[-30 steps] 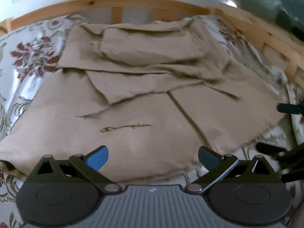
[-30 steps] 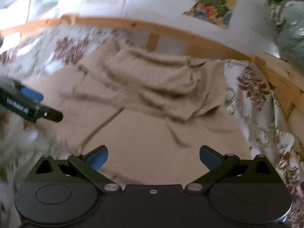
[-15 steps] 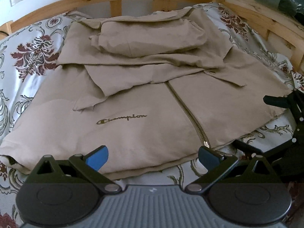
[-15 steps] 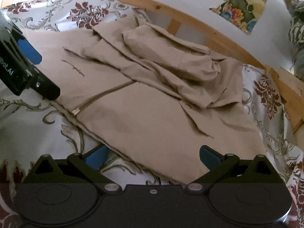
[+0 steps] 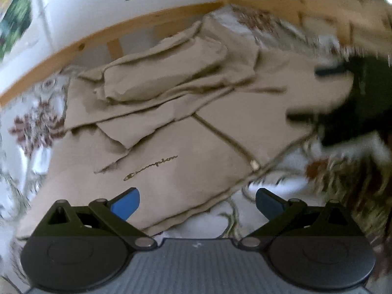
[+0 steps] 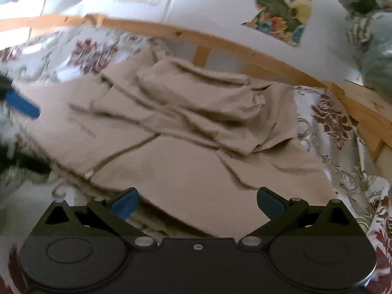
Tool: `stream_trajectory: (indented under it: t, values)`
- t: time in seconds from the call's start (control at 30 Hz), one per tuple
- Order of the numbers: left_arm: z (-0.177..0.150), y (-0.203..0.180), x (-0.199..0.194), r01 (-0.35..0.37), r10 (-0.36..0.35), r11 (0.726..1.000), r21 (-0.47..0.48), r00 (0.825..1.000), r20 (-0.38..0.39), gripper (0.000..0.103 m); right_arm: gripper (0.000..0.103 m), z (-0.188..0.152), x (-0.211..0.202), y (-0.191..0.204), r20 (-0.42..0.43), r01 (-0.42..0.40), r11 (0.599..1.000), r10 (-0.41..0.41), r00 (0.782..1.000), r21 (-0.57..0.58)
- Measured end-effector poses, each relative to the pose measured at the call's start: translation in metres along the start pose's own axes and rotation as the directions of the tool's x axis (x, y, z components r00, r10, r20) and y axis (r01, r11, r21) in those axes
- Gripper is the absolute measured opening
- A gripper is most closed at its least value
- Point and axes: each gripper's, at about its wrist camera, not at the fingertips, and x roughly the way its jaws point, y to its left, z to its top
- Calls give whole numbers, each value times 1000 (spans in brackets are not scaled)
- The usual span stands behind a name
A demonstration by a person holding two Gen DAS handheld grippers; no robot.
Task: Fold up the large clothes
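A tan zip-up hooded jacket [image 5: 186, 132] lies spread on the bed, sleeves and hood folded over its chest, a script logo [image 5: 150, 167] on one panel. In the right wrist view the same jacket [image 6: 196, 147] fills the middle. My left gripper [image 5: 197, 202] hovers open above the near hem, nothing between its blue pads. My right gripper [image 6: 197, 202] is open too, over the hem near the zip's end [image 6: 89, 172]. The right gripper [image 5: 343, 103] shows blurred at the right edge of the left wrist view. The left gripper's blue fingertip [image 6: 22, 104] shows at the left edge of the right wrist view.
The bed has a floral white and maroon cover [image 6: 343, 147] and a wooden rail [image 6: 220, 41] along the far side. A white wall with colourful pictures [image 6: 281, 7] stands behind. Greenish bedding [image 6: 374, 63] is piled at the far right.
Both grippers have swung and tilted, blurring the views. The right gripper has come in over the jacket's right side. Both stay open; the jacket has not moved.
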Motion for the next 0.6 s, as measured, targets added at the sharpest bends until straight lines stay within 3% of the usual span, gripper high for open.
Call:
stream_trajectory:
  t: [0.17, 0.43, 0.53, 0.6]
  values:
    - [-1, -10, 14, -54, 59, 993, 101, 997, -46, 102, 101, 0, 4, -17, -25, 14, 995, -11, 1000, 99]
    - [-4, -7, 24, -182, 192, 964, 192, 981, -34, 98, 102, 0, 1, -14, -30, -13, 997, 15, 999, 71]
    - [-7, -11, 21, -184, 191, 960, 211, 981, -15, 85, 102, 1, -2, -12, -40, -37, 999, 38, 998, 35]
    - [-9, -15, 16, -184, 188, 956, 229, 982, 7, 68, 102, 1, -8, -9, -45, -87, 996, 86, 995, -22]
